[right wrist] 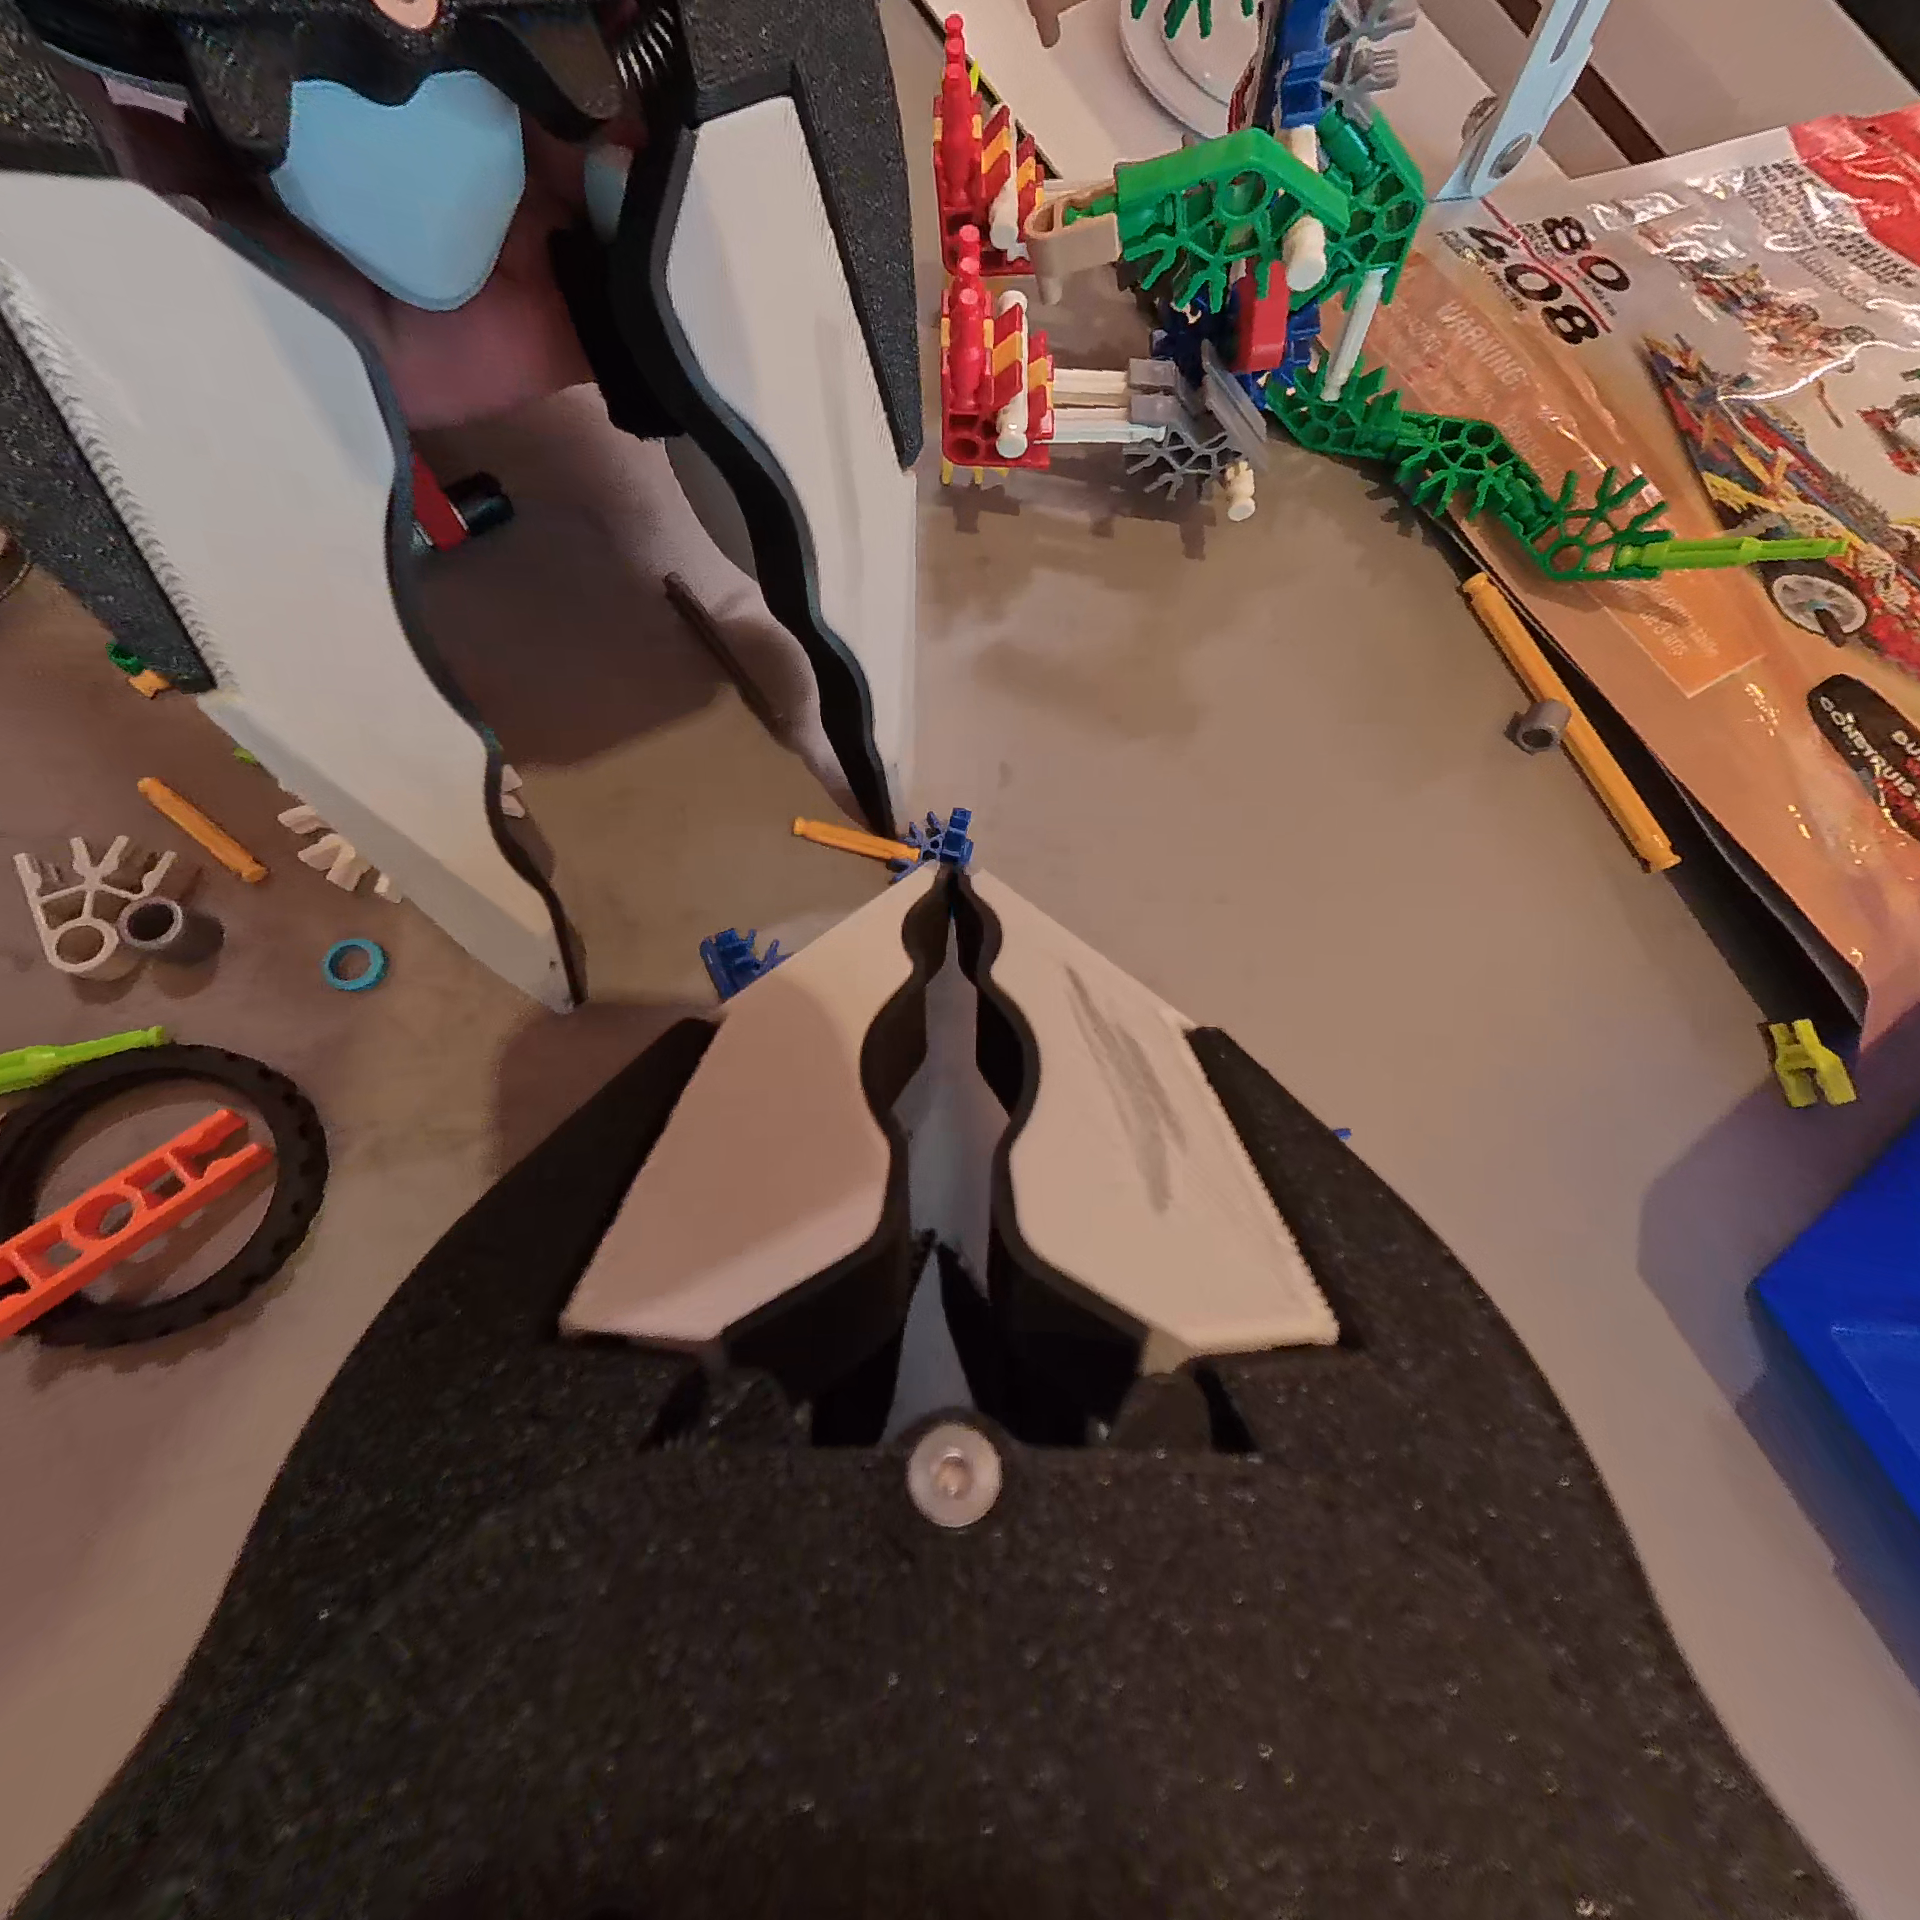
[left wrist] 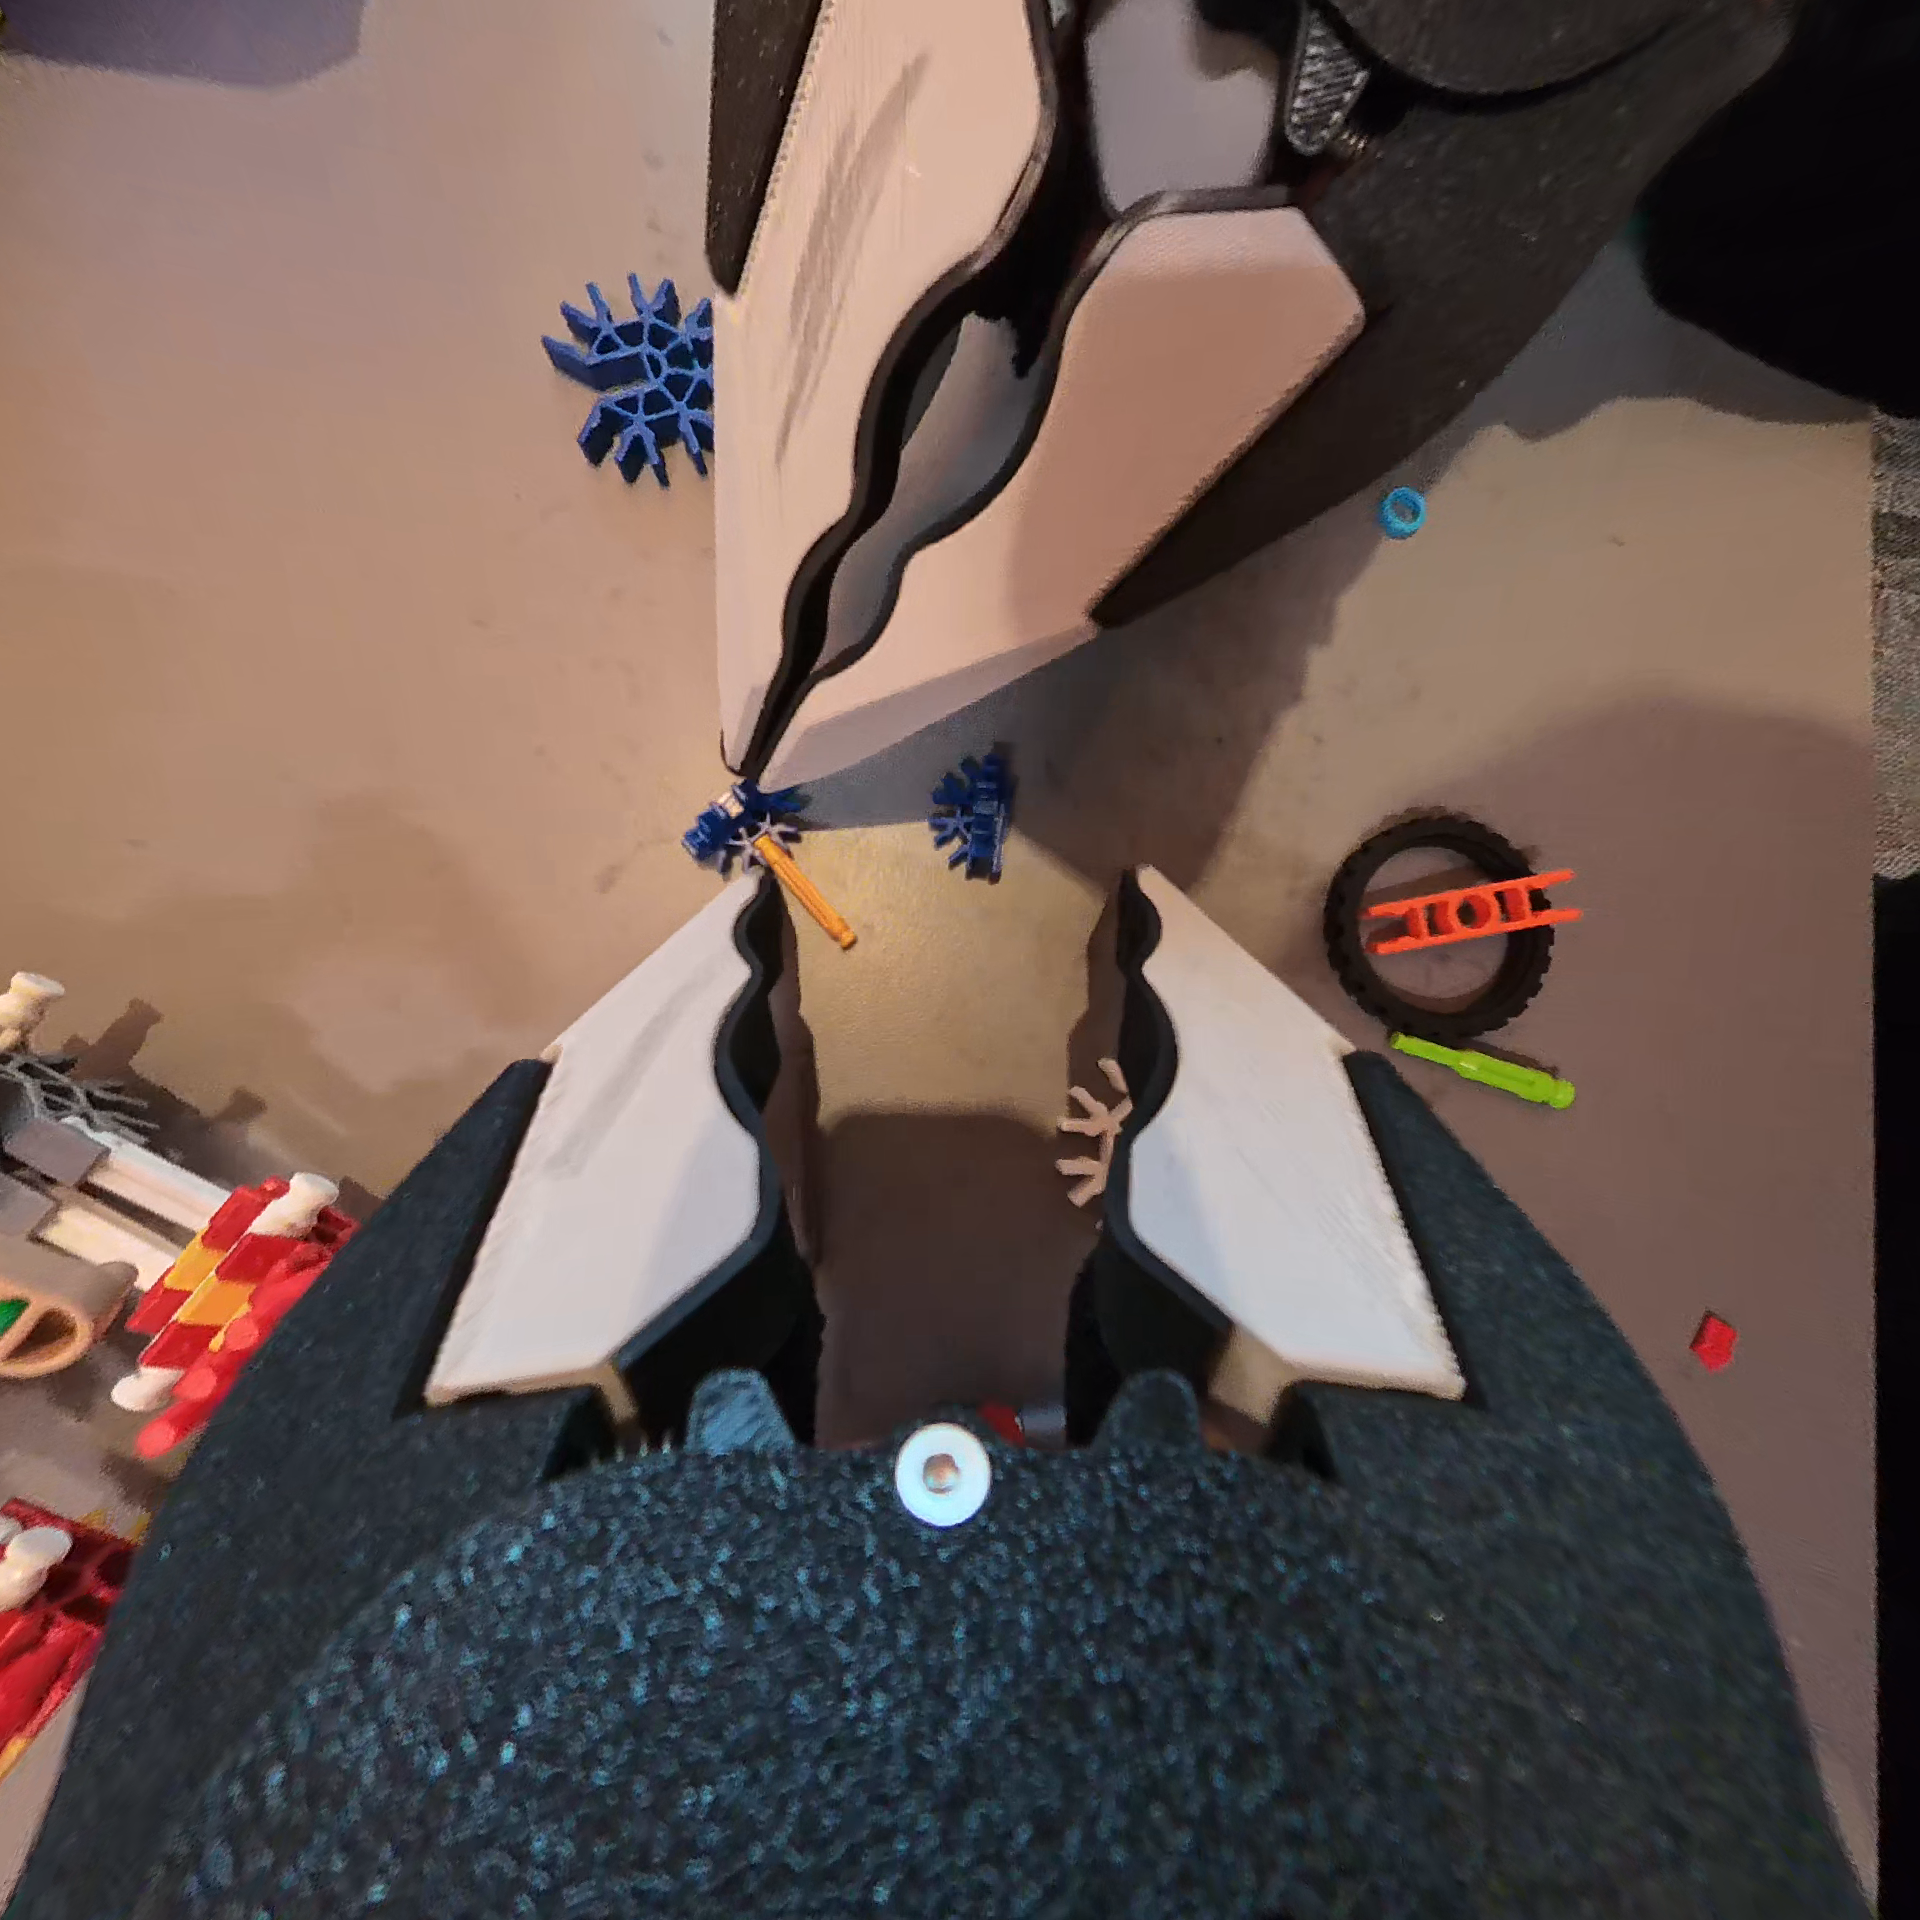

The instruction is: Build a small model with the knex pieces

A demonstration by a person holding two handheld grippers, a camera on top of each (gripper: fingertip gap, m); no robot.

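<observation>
My right gripper (right wrist: 948, 881) is shut on a small blue connector (right wrist: 943, 834) with a short orange rod (right wrist: 847, 837) plugged into it, low over the tan table. In the left wrist view it (left wrist: 743, 774) comes down from the top onto the same connector (left wrist: 727, 826) and rod (left wrist: 805, 899). My left gripper (left wrist: 948, 883) is open and empty. Its left fingertip (left wrist: 758, 896) is right beside the rod, and I cannot tell if they touch. In the right wrist view the left gripper (right wrist: 727, 909) reaches in from the upper left.
Loose parts lie around: a big blue snowflake connector (left wrist: 634, 379), another blue connector (left wrist: 971, 816), a beige connector (left wrist: 1096, 1127), a black tyre (left wrist: 1439, 925) with an orange piece (left wrist: 1470, 912) and a green rod (left wrist: 1481, 1070). A green-red-blue build (right wrist: 1247, 312), a printed plastic bag (right wrist: 1714, 468) and a blue box (right wrist: 1849, 1340) lie to the right.
</observation>
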